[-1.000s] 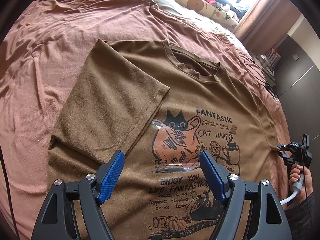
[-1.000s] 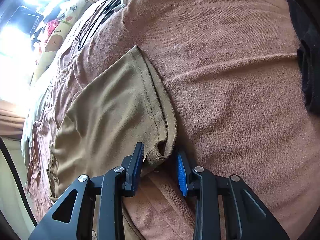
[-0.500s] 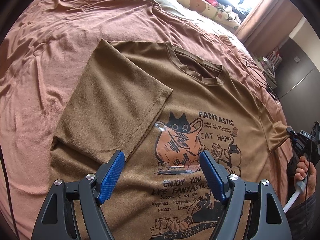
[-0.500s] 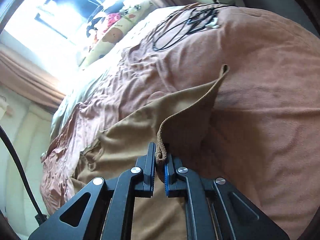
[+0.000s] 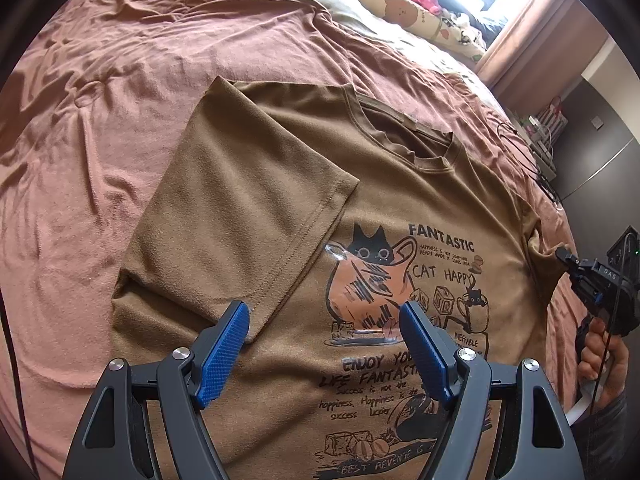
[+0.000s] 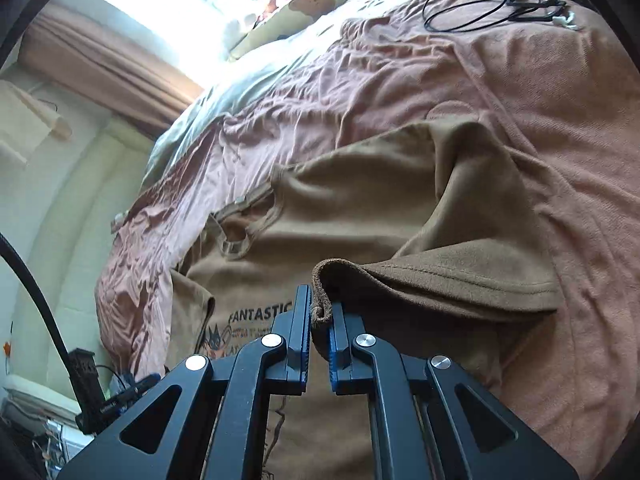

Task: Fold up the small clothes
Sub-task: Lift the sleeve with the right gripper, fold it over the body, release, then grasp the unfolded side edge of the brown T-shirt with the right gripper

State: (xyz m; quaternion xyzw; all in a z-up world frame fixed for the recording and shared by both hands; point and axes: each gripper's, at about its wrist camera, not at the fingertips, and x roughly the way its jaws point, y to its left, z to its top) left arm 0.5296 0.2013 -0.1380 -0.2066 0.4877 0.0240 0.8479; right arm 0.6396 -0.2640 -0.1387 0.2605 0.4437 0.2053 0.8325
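Meanwhile, a brown T-shirt is spread across the bed at frame centre; its sleeve hem is clamped by the right gripper, while the left gripper is held unclenched above it.

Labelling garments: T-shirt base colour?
Olive-brown T-shirt with a cat print; clearest in the left wrist view.
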